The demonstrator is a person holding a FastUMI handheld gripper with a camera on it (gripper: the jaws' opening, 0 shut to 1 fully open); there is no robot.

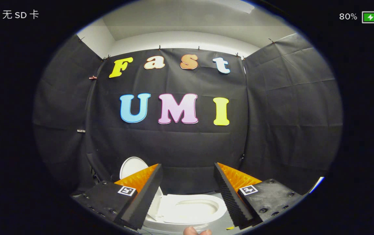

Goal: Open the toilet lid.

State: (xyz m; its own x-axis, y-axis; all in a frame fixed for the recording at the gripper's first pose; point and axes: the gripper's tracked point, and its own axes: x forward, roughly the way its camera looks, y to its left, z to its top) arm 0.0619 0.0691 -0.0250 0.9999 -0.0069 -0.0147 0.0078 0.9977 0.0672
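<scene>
Toilet lid (134, 167) already raised, upright against the black cloth wall (180, 143) at the far left, partly hidden behind the left finger. Toilet seat (191, 209) and bowl below and ahead, lying between the two fingers and reaching behind both; gripper (188, 195) wide apart, holding nothing, no finger touching lid or seat. A fingertip of a person's hand (196, 231) peeking up at the near edge just under the bowl, then more black cloth beyond the right finger.
</scene>
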